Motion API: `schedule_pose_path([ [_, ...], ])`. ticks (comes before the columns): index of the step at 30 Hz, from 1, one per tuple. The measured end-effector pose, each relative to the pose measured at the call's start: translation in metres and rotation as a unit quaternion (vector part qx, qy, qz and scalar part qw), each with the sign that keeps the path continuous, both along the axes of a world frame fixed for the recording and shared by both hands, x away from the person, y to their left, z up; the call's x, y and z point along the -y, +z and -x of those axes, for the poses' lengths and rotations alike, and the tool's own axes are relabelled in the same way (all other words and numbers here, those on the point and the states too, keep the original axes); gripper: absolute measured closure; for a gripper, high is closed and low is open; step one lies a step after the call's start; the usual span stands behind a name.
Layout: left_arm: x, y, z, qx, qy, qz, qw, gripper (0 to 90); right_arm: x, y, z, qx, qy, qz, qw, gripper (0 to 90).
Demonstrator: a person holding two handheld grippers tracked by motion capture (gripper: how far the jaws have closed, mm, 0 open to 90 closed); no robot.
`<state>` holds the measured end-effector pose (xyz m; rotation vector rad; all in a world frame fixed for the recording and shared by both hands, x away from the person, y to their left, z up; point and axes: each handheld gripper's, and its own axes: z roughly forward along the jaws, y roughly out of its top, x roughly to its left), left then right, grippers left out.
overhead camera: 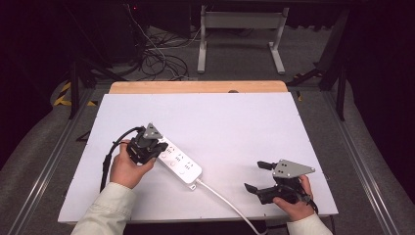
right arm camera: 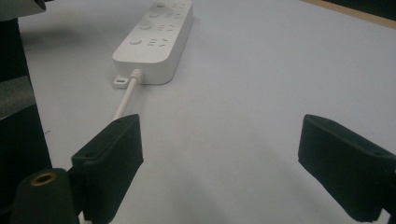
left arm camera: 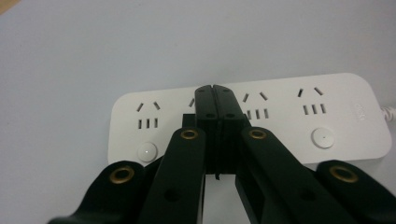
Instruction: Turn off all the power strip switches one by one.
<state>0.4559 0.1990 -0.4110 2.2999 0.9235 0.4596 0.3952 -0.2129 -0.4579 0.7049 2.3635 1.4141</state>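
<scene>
The white table (overhead camera: 235,122) carries a white power strip (overhead camera: 178,164) lying at its left-middle part, with its cord (overhead camera: 225,200) running to the near edge. The left gripper (left arm camera: 215,100) has its jaws fully closed with nothing between them, the tips over the strip's second switch. To press a switch well, come down straight with closed tips onto the round button (left arm camera: 146,151). The right gripper (overhead camera: 254,177) waits wide open, well apart.
</scene>
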Motion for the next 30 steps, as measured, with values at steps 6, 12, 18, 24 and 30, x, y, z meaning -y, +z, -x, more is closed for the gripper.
schedule_pose_path([
  [6,0.000,0.005,0.000,0.003,-0.003,0.003,1.0000,90.0,0.000,0.000,0.000,-0.001,0.001,0.001,1.0000,14.1],
  [12,-0.007,0.006,-0.002,0.019,-0.001,-0.004,0.9998,90.0,0.000,0.000,0.000,-0.001,0.000,0.001,1.0000,14.1],
  [18,-0.020,0.007,-0.009,0.021,0.024,-0.009,0.9994,90.0,0.000,0.000,0.000,-0.001,-0.001,0.001,1.0000,14.1],
  [24,-0.033,-0.004,-0.018,0.009,0.056,-0.017,0.9983,90.0,0.000,0.000,0.000,-0.001,-0.001,0.002,1.0000,14.1],
  [30,-0.036,-0.014,-0.024,-0.003,0.060,-0.017,0.9980,90.0,0.000,-0.001,0.000,-0.002,0.000,0.001,1.0000,14.1],
])
